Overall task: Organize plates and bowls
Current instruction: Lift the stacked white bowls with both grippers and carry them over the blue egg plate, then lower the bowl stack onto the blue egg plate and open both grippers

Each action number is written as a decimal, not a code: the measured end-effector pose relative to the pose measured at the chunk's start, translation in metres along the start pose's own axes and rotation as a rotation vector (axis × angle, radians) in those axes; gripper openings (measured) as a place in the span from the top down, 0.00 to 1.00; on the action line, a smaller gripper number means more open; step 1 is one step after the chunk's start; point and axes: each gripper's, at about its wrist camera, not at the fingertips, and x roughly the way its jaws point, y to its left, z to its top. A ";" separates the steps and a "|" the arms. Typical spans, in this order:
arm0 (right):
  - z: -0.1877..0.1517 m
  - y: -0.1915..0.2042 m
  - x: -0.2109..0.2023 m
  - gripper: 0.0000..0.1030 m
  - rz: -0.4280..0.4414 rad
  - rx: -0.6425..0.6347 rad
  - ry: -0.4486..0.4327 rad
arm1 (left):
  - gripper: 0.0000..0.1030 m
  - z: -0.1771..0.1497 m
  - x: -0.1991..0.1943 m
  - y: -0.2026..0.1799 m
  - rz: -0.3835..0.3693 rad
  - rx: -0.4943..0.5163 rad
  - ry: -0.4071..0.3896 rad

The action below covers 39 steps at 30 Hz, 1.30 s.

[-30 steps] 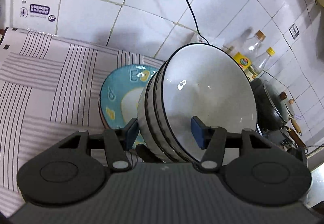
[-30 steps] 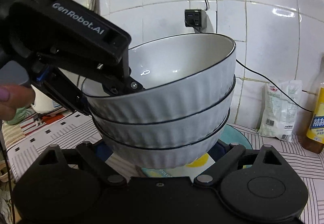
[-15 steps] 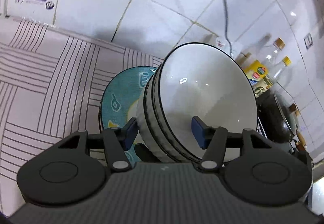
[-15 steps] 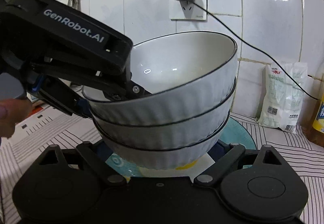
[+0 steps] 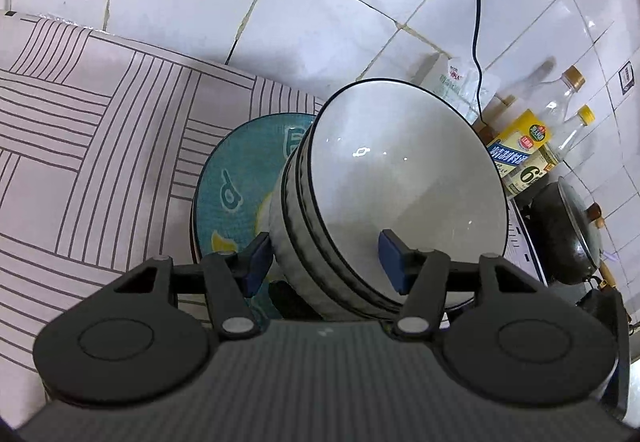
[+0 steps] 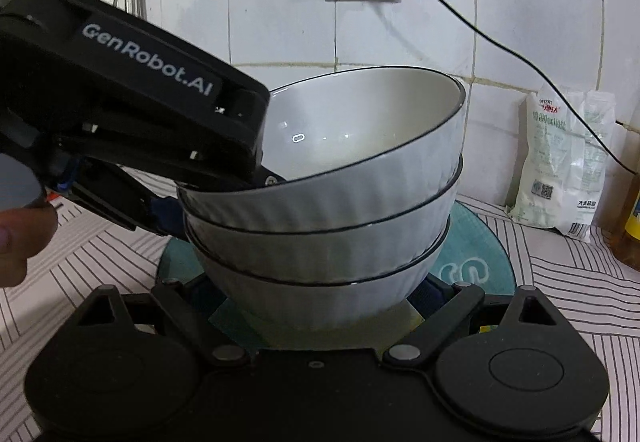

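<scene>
Left claw (image 5: 324,258): you've clamped the bowl stack's (image 6: 320,218) rim.
Right claw (image 6: 316,302): you're gripping the bottom bowl, over the teal plate (image 6: 476,250).

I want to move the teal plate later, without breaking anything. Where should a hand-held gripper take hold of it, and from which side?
Probably at the teal plate's bare rim, on the side toward the striped cloth. It lies flat and thin, so only the edge can be pinched, one pad over and one under. The stack of white bowls covers the other half and should be moved away first.
</scene>
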 end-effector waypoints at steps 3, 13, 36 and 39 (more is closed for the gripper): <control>0.002 0.000 0.000 0.07 -0.001 -0.012 0.010 | 0.45 0.003 0.001 0.003 -0.013 -0.025 0.016; -0.002 0.005 0.003 0.08 -0.018 -0.044 0.006 | 0.45 0.001 0.002 0.001 0.015 -0.053 0.000; 0.018 0.027 -0.117 0.06 -0.086 0.053 0.016 | 0.42 -0.025 -0.097 -0.039 0.203 0.015 -0.163; 0.018 0.028 -0.136 0.06 -0.096 0.056 0.022 | 0.42 -0.030 -0.117 -0.055 0.243 0.077 -0.175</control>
